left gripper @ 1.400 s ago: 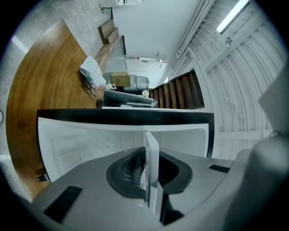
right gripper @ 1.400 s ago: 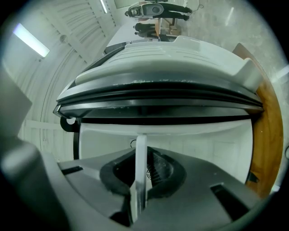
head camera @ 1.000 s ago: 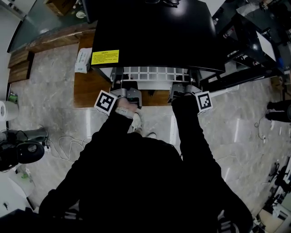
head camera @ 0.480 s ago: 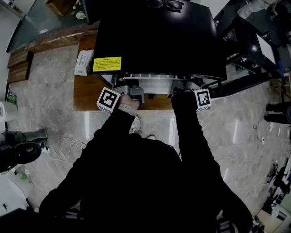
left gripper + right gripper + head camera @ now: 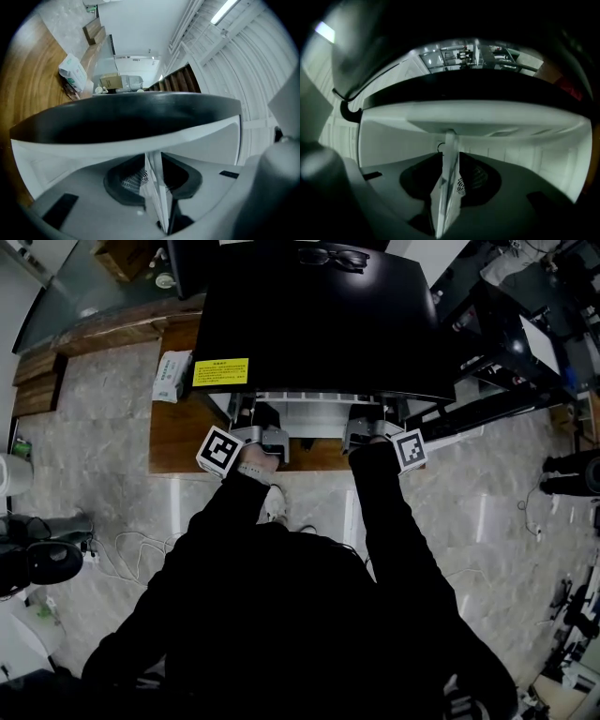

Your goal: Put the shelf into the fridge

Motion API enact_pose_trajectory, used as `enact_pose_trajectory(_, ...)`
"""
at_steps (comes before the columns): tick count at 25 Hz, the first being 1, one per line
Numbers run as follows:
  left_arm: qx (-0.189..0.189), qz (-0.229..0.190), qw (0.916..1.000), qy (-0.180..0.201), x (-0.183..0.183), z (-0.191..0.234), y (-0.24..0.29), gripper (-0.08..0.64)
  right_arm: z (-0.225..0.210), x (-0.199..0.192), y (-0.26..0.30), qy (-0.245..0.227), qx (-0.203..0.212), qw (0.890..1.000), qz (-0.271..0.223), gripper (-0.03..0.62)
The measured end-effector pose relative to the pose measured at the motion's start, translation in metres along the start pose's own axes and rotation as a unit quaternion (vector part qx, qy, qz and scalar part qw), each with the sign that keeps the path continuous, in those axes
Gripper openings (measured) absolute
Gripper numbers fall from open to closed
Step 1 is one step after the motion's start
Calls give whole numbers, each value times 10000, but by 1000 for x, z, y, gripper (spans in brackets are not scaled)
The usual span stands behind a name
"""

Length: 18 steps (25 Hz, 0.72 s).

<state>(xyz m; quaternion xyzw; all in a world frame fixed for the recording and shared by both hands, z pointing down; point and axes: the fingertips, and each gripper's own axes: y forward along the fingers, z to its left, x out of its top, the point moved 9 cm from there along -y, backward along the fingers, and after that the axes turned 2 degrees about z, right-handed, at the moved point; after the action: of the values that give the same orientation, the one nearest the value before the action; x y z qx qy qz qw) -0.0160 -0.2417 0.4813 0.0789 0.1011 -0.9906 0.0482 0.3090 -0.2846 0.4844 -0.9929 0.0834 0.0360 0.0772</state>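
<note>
Over veined marble floor (image 5: 94,409), white wire shelf (image 5: 309,399) sits in boxy black fridge (image 5: 319,324).

- Shelf (image 5: 314,399): all but its front edge hidden under the fridge (image 5: 319,324) top.
- Label (image 5: 220,371): print too small to read.
- Bystander (image 5: 574,472): cut off by the right edge.

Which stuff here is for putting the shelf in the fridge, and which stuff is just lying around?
For the job: white wire shelf, black fridge.

Just lying about: glasses on top of the fridge, white packet on the wooden table, cables on the floor.
</note>
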Motion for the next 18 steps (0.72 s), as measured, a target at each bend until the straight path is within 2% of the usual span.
enact_pose_trajectory(3,-187,387,9991,43,-14,-12,-25,115,3,-2,-30,-416,99,9974,579,121)
enact_pose_trajectory(5,-250,800,9962,249,-25,-20,-47,120,5,3,-56,-841,95,9913,1005,121)
enact_pose_trajectory(7,-300,1274,9890,688,-33,-28,-74,120,9,7,-84,-1373,32,9792,1491,118)
enact_pose_trajectory(8,-371,1527,9822,1030,-36,-32,-87,120,14,8,-96,-1691,15,9693,1786,99)
enact_pose_trajectory(10,-549,2003,9610,1825,-43,-42,-110,118,27,6,-118,-2407,95,9397,2426,47)
enact_pose_trajectory(14,-828,2533,9183,2927,-59,-67,-149,109,60,-10,-152,-3889,691,8571,3308,18)
enact_pose_trajectory(16,-983,2689,8917,3507,-69,-84,-164,95,77,-21,-167,-4385,1037,8209,3509,11)
enact_pose_trajectory(18,-1116,2815,8606,4094,-80,-100,-178,43,92,-32,-182,-4712,1373,7918,3636,8)
